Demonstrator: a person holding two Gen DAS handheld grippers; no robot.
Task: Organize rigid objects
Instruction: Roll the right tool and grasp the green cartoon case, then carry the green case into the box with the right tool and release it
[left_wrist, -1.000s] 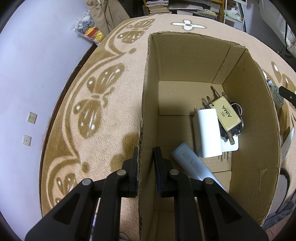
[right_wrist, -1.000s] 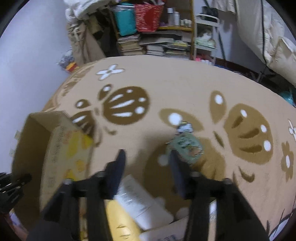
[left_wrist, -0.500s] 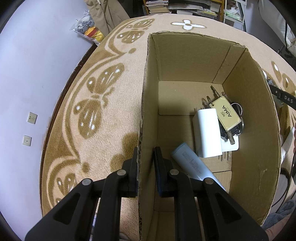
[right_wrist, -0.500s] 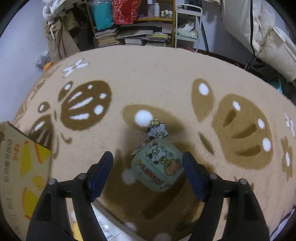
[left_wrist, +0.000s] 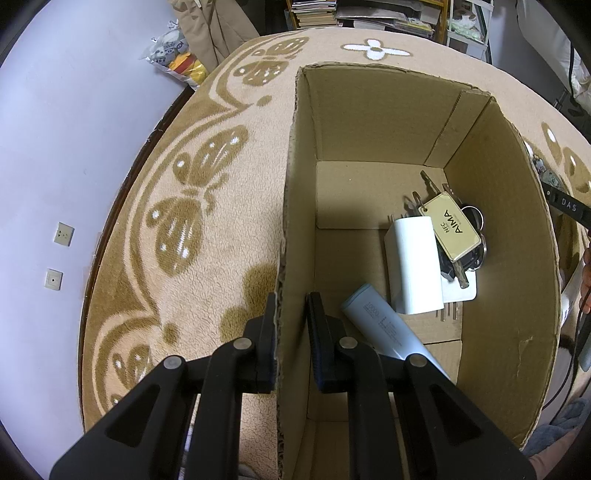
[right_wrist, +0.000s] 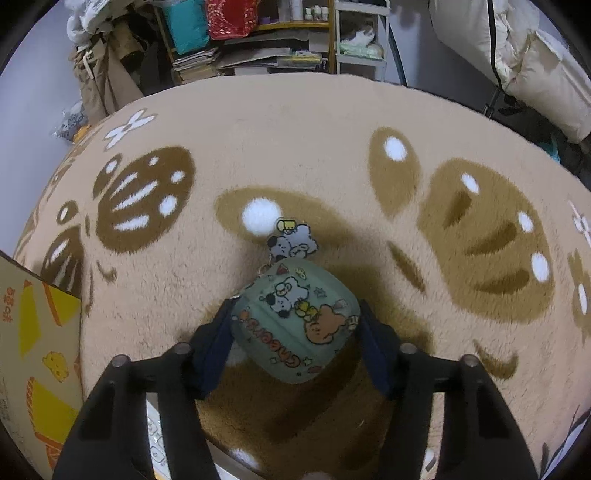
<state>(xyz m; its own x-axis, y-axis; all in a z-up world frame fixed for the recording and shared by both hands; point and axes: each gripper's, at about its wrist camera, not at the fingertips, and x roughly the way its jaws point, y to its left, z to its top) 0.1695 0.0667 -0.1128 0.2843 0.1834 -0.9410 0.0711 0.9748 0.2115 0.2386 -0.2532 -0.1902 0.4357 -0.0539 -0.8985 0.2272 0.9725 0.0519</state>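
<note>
Left hand-held gripper pinches the cardboard box wall; right hand-held gripper straddles the green case, contact unclear.

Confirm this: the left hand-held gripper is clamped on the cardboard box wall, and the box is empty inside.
Not quite. The left hand-held gripper does straddle the cardboard box wall, but the box is not empty. The left wrist view shows a white charger, a blue power bank and a bunch of keys with a tan tag inside.
</note>
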